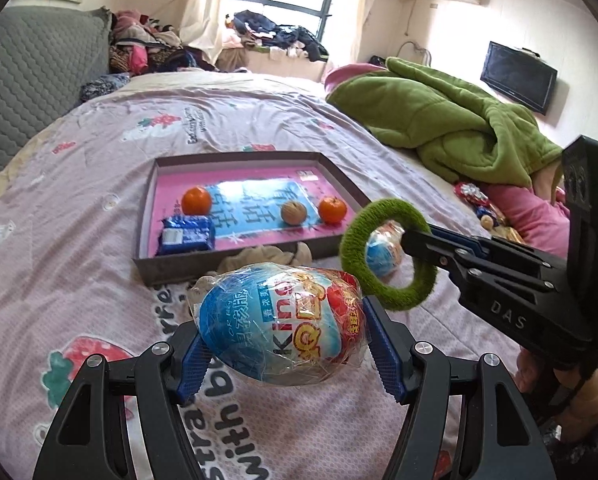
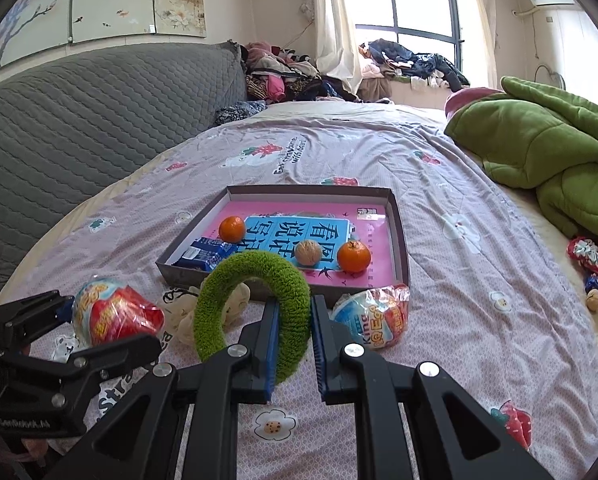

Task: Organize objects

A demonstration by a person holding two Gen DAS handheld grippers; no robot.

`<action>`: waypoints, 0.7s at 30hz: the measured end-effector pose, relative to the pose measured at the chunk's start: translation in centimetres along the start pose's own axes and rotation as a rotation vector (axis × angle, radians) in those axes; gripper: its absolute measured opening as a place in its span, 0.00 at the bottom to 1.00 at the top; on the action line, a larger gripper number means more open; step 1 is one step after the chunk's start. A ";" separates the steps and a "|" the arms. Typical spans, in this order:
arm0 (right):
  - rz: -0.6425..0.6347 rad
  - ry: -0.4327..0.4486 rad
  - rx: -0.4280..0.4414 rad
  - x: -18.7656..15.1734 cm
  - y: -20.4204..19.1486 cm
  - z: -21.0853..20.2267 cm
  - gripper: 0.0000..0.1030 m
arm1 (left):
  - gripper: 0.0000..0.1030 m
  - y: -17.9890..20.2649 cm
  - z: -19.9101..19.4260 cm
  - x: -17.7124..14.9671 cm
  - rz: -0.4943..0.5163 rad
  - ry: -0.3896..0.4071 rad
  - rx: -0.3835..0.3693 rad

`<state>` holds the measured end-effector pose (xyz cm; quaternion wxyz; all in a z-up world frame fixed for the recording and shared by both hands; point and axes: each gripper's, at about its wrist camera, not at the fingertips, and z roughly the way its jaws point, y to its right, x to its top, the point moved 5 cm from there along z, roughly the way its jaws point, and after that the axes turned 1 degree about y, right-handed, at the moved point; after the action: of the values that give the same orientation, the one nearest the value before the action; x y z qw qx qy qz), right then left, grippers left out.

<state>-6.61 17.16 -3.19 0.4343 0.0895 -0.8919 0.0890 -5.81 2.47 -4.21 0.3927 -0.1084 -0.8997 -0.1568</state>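
Observation:
My left gripper (image 1: pixel 285 332) is shut on a plastic-wrapped Kinder egg (image 1: pixel 275 320), held off the bedspread in front of a shallow grey tray (image 1: pixel 235 158). My right gripper (image 2: pixel 295 320) is shut on a green fuzzy ring (image 2: pixel 259 266), which stands upright between its blue pads. The left wrist view shows that ring (image 1: pixel 353 256) at the right, just beyond the egg. The tray (image 2: pixel 399 232) holds two oranges (image 2: pixel 231 228) (image 2: pixel 353 256), a walnut (image 2: pixel 307 253) and a blue snack packet (image 2: pixel 207 254). A second Kinder egg (image 2: pixel 375 316) lies on the bed by the tray's near corner.
A beige crumpled cloth (image 2: pixel 235 304) lies against the tray's near wall. A green blanket (image 2: pixel 539 152) is heaped at the right, with small wrapped sweets (image 2: pixel 587 256) below it. A grey quilted headboard (image 2: pixel 79 120) runs along the left, and clothes are piled by the window.

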 end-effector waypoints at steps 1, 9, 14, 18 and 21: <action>-0.002 0.002 0.000 0.1 -0.1 0.0 0.15 | 0.69 -0.1 0.0 0.2 0.000 0.004 0.003; -0.030 0.039 -0.001 2.0 -0.5 -0.5 0.15 | 0.69 -0.9 -0.4 2.4 0.001 0.035 0.031; -0.036 0.061 -0.003 3.3 -0.3 -0.8 0.15 | 0.69 -1.2 -0.5 3.8 0.002 0.054 0.033; -0.035 0.075 -0.011 4.2 0.2 -0.8 0.15 | 0.69 -1.6 -0.6 4.8 0.000 0.068 0.047; -0.032 0.085 -0.017 5.1 0.8 -0.7 0.15 | 0.69 -1.9 -0.4 5.6 0.002 0.077 0.060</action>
<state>-9.37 17.65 1.16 0.4739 0.0964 -0.8718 0.0783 -9.84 0.98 -0.15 0.4301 -0.0913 -0.8882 -0.1336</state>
